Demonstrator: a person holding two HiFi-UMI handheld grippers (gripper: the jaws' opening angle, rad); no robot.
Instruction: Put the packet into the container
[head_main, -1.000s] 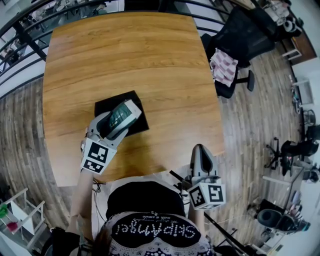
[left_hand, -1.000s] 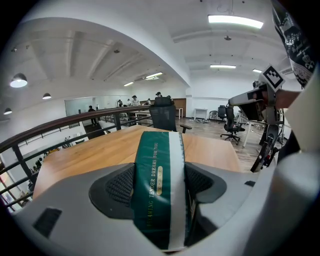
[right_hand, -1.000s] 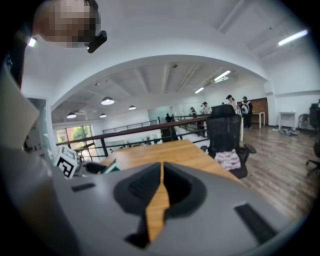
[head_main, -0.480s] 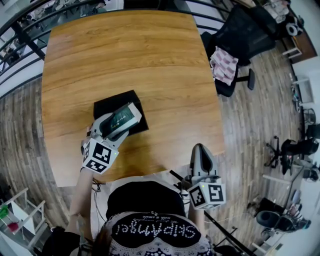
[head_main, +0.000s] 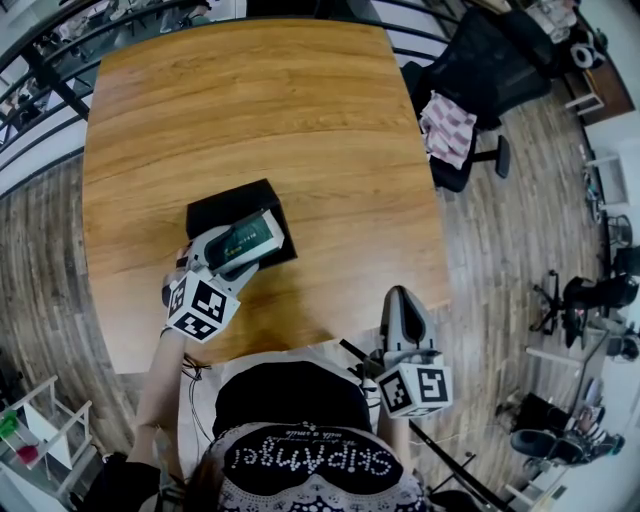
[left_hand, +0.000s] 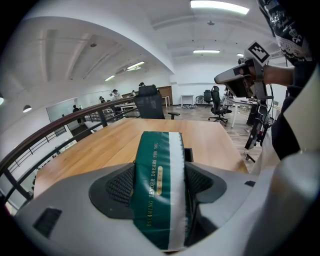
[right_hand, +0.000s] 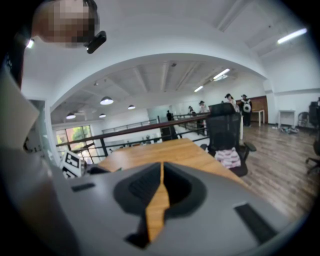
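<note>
Between the left gripper's (head_main: 262, 236) jaws: packet (left_hand: 159, 192), green with a white stripe, clamped by its long sides. Left gripper view gives the gold print on it, "TENDER DREAMS FOR YOU"; head view is too small to read that.

Head view supplies the placement. The packet lies tilted over the near right part of the black container (head_main: 218, 208), far end pointing toward the container's right edge. Whether it touches the container cannot be told. In the left gripper view the packet hides almost all of the container; only a dark sliver shows just beside its far end.

Container sits on the near left part of the wooden table (head_main: 260, 100).

Right gripper (right_hand: 160, 187): jaws nearly together, a thin slit with table wood seen through it, nothing held. Head view puts it off the table's near right corner, well apart from the packet.

Right gripper view alone catches the left gripper's marker cube (right_hand: 71, 164) at its left. A chair (head_main: 480, 70) with a checked cloth (head_main: 447, 133) stands to the table's right.
</note>
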